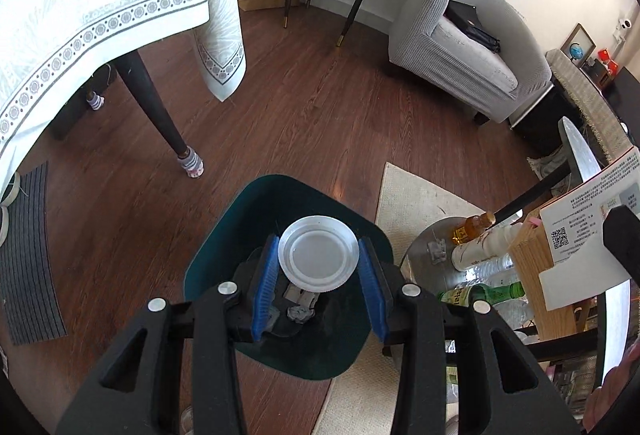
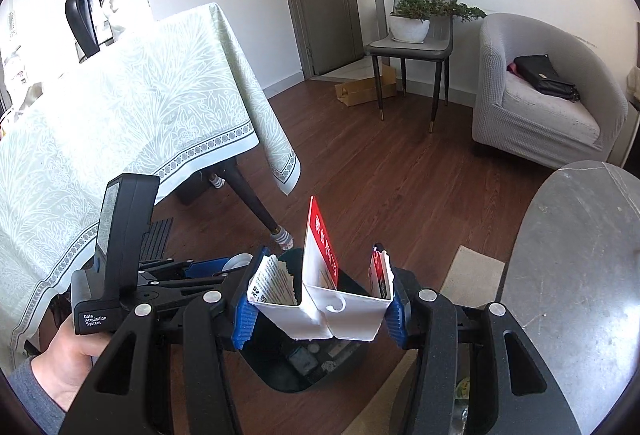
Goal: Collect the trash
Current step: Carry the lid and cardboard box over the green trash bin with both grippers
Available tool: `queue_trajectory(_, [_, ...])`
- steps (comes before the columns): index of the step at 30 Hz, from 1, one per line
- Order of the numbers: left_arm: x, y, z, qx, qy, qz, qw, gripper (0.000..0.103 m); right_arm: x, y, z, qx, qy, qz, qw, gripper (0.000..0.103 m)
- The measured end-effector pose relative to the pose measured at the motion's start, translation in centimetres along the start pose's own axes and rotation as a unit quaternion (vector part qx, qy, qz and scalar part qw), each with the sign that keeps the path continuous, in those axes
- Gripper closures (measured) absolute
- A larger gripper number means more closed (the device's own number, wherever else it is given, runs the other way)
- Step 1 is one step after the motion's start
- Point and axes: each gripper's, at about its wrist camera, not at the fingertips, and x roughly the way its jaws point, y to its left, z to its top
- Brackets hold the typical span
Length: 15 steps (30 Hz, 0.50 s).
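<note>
A living room with a dark wood floor (image 1: 304, 107), a grey armchair (image 1: 460, 47) by the wall and a table draped in a pale patterned cloth (image 2: 120, 115). On the floor stands a dark green bin (image 1: 288, 275), seen from above by both cameras, with crumpled scraps lying at its bottom.

The left gripper (image 1: 318, 267) hangs over the bin's mouth. Its blue fingers (image 1: 266, 287) are pinching a white plastic lid (image 1: 318, 259) between them, one pad touching each side of the rim, the lid's flat face turned up at the camera and sitting out near the fingertips.

The right gripper (image 2: 320, 299) hovers beside it, also above the bin (image 2: 304, 367). Its fingers (image 2: 245, 319) clamp a torn white carton (image 2: 340, 315) with red printed flaps; the carton spans the full gap, its sides pressed against both pads, one red flap standing upright above the fingertips. In the right wrist view the left gripper (image 2: 230, 267) shows just to the left, held by the person's left hand (image 2: 74, 367).

Beside the bin a round grey bench (image 2: 576, 275) stands on a beige rug (image 1: 416, 203); under it bottles (image 1: 480, 247) lie on a lower shelf.
</note>
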Motion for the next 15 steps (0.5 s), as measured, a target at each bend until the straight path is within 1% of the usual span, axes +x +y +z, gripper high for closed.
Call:
queue_trajectory(5, [1.6, 1.3, -0.8, -0.001, 0.033, 0.005, 0.9994, 0.061, 2.0, 0.6, -0.7, -0.012, 0.027, -0.005, 1.000, 0.051])
queue_trajectory(10, [3.1, 2.1, -1.2, -0.002, 0.063, 0.009, 0.9979, 0.061, 3.5, 0.7, -0.9, -0.013, 0.043, -0.012, 0.999, 0.051])
queue_trajectory(12, [3.5, 2.5, -1.4, -0.004, 0.070, 0.014, 0.9975, 0.055, 4.1, 0.8, -0.9, -0.012, 0.051, -0.010, 0.999, 0.051])
queue_trajectory(13, [3.7, 2.7, -1.5, -0.003, 0.073, 0.016, 0.9972, 0.050, 4.4, 0.8, -1.0, -0.008, 0.054, -0.006, 0.998, 0.051])
queue_trajectory(15, [3.8, 3.1, -1.6, -0.002, 0.075, 0.023, 0.9969, 0.049, 5.1, 0.8, -1.1, -0.001, 0.063, 0.002, 0.998, 0.051])
